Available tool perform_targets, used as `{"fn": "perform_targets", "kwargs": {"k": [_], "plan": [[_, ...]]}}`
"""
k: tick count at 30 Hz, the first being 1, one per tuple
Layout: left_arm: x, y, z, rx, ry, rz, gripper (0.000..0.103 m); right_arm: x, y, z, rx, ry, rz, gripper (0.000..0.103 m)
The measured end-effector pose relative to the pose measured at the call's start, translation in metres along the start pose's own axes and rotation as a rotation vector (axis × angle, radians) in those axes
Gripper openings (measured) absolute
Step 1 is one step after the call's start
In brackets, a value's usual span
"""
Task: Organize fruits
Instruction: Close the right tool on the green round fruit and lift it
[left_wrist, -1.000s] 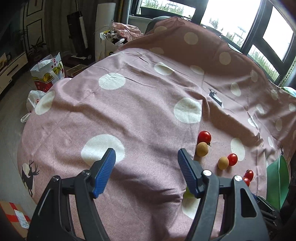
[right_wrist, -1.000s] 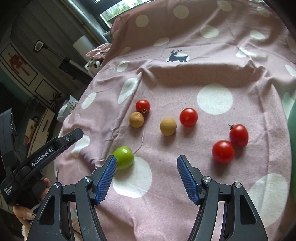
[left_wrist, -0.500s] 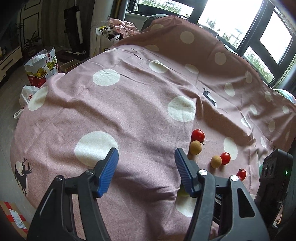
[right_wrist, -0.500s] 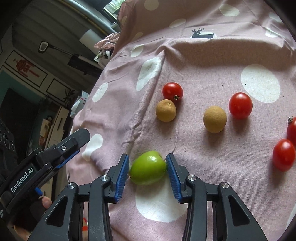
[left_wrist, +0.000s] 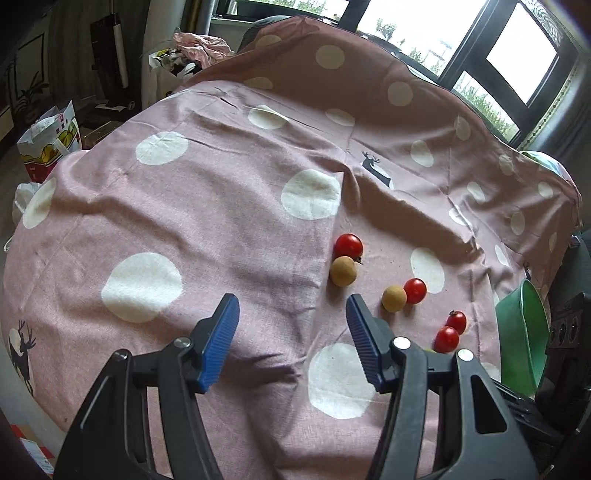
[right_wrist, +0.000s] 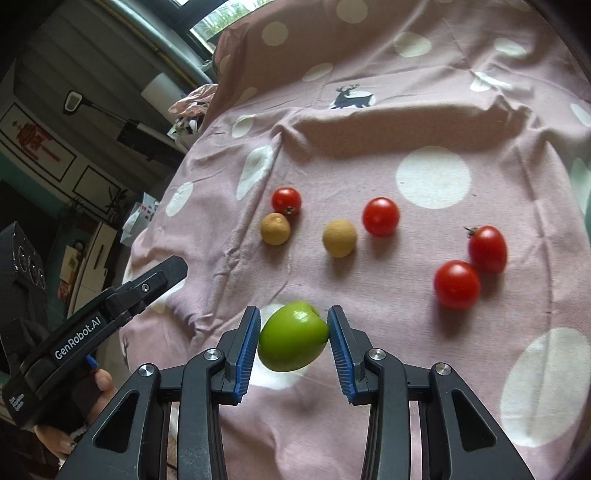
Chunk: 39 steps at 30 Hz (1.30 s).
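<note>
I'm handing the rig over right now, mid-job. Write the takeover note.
Right gripper: shut on the round green fruit, just above the pink polka-dot cloth.
Left gripper: open, holding nothing.
On the cloth: four red cherry tomatoes, two round tan fruits.
Green plastic bowl stands at the cloth's right edge, contents not visible.
Done: green fruit gripped.
Left: place it, likely in the bowl, then sort the six loose fruits.
</note>
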<state>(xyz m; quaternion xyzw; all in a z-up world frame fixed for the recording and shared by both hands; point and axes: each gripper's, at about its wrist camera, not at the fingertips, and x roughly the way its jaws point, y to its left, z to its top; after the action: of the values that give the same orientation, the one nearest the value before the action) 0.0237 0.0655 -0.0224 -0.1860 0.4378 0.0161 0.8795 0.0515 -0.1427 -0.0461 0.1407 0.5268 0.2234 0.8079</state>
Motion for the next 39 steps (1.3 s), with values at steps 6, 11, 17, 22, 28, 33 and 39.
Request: {"fn": "perform_targets", "kwargs": {"k": [6,11,17,22,28,33,39], "plan": [[0.015,-0.024,-0.01,0.062,0.076,-0.072,0.054,-0.001,-0.019,0.0,-0.028,0.071,-0.035,0.04],[0.019,-0.037,-0.016,0.12,0.079,-0.047,0.053,0.005,-0.026,0.001,-0.013,0.086,-0.06,0.04],[0.022,-0.047,-0.022,0.152,0.101,-0.074,0.049,-0.004,-0.034,0.004,0.026,0.052,-0.033,0.04],[0.029,-0.064,-0.031,0.192,0.146,-0.137,0.045,-0.007,-0.039,0.007,0.039,0.015,-0.052,0.04],[0.033,-0.082,-0.041,0.233,0.204,-0.223,0.041,-0.013,-0.048,0.009,0.088,0.004,-0.028,0.038],[0.039,-0.095,-0.051,0.268,0.252,-0.255,0.041,-0.014,-0.049,0.009,0.107,0.005,0.024,0.038],[0.047,-0.104,-0.059,0.294,0.282,-0.243,0.041,-0.003,-0.043,0.008,0.1,0.045,0.035,0.038]]}}
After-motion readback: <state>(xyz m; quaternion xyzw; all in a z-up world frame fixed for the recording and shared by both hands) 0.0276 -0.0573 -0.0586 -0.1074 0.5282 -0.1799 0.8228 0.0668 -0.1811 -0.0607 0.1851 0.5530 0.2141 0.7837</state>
